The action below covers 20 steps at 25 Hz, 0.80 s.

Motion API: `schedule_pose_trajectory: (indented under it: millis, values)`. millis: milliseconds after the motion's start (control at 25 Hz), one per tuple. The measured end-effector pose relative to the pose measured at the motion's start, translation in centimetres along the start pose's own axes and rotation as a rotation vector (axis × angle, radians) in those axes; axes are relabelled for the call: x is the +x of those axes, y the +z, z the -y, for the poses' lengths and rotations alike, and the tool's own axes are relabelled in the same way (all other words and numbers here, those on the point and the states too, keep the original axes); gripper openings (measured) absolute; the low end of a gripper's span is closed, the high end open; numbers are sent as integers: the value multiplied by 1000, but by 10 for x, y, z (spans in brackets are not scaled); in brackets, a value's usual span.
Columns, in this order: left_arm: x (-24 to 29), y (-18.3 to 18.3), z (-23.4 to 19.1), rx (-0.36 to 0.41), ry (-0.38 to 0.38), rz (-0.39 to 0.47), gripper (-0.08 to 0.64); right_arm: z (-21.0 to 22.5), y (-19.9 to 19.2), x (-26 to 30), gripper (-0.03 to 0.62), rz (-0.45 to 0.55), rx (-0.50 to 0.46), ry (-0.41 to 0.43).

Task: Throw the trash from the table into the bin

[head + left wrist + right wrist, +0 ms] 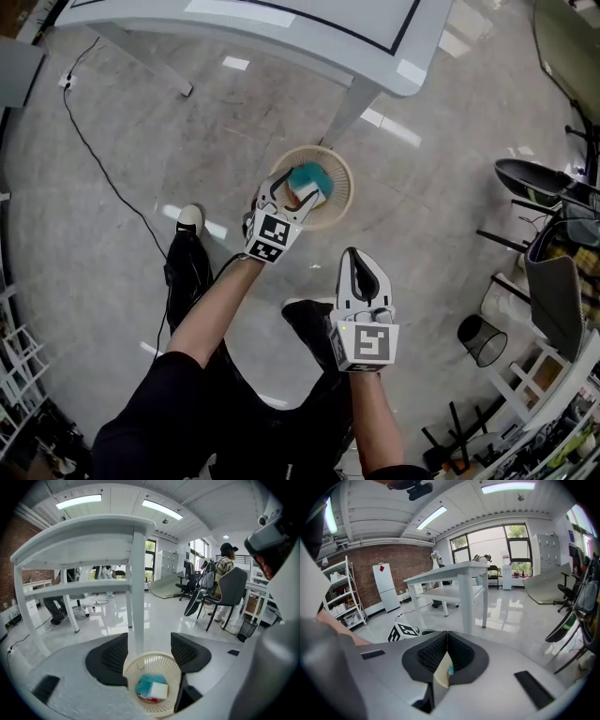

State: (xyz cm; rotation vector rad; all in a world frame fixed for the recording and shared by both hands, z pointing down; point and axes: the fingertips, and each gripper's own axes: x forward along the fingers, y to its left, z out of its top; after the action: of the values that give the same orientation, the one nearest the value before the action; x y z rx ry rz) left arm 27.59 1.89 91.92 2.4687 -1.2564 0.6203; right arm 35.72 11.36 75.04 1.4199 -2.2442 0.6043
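Glossy pale grey floor point(112, 234) mirroring the ceiling strip lights point(78, 500); a white table point(281, 28) on slim legs at the far side; red brick wall point(408, 559) on the left with white shelving point(340, 581) against it; tall windows point(487, 538) far off, bright with daylight; dark office chairs point(232, 585) to the right.

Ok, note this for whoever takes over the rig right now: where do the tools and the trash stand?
Left tool: open, empty, over the bin.
Right tool: shut, empty, clear of the bin.
Trash: teal piece and white box lie in the bin, on the floor by a leg of the table.
Done: that trash is binned.
Left: check the table top, mostly out of view here, for more.
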Motion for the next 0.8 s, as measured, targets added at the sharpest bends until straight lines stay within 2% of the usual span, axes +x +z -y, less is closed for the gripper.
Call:
schedule_pose_trajectory:
  millis: [240, 400, 520, 680, 800]
  values:
    - [-78, 111, -35, 86, -47, 85, 146, -50, 88, -22, 9, 39, 8, -10]
    - [-135, 191, -73, 116, -97, 170, 10, -96, 161, -23, 9, 84, 36, -35]
    - [-181, 236, -99, 143, -137, 205, 5, -139, 208, -19, 9, 129, 94, -51]
    - [-241, 281, -138, 195, -184, 232, 5, -196, 256, -8, 9, 162, 103, -61]
    - [-276, 313, -183, 182, -192, 253, 5, -235, 299, 13, 9, 204, 103, -57]
